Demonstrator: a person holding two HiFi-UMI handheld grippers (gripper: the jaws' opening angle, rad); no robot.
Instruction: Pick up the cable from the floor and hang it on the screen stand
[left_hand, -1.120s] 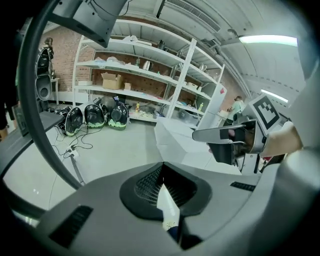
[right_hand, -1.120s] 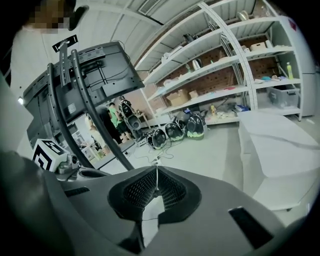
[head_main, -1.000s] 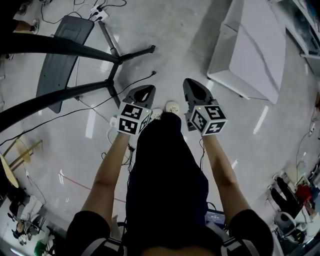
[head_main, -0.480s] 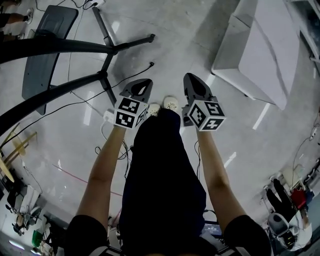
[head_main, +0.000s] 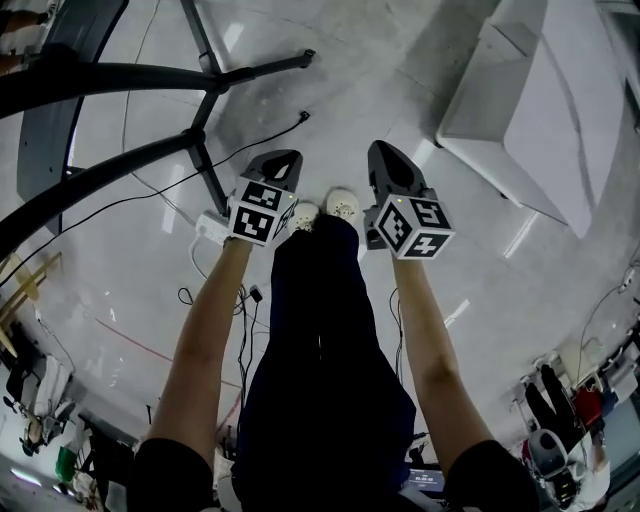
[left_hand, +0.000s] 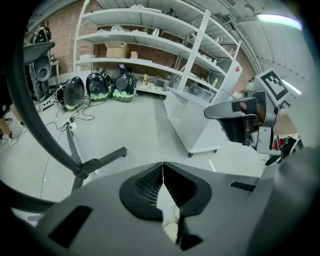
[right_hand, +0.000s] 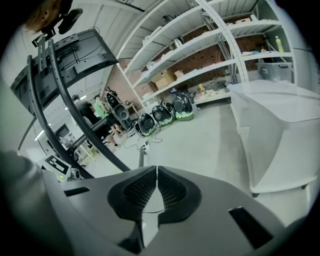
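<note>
A thin black cable (head_main: 170, 180) lies on the grey floor, its plug end (head_main: 305, 115) near the screen stand's foot. The black screen stand (head_main: 205, 95) spreads its legs at upper left; its curved posts (left_hand: 30, 120) and screen (right_hand: 75, 55) also show in the gripper views. My left gripper (head_main: 283, 157) is held above the floor just right of the stand's base, shut, with nothing between its fingers (left_hand: 163, 164). My right gripper (head_main: 383, 150) is held beside it, also shut and empty (right_hand: 157, 167). Neither touches the cable.
A white power strip (head_main: 208, 228) and loose cables (head_main: 245, 300) lie by the person's feet. A white cart (head_main: 530, 110) stands at right. White shelving (left_hand: 145, 50) lines the brick wall, with dark bags (left_hand: 100, 85) below. People stand far off (right_hand: 100, 112).
The view has slid forward: the stand's base and the cable sit higher and closer in the head view. Both grippers stay side by side and shut.
</note>
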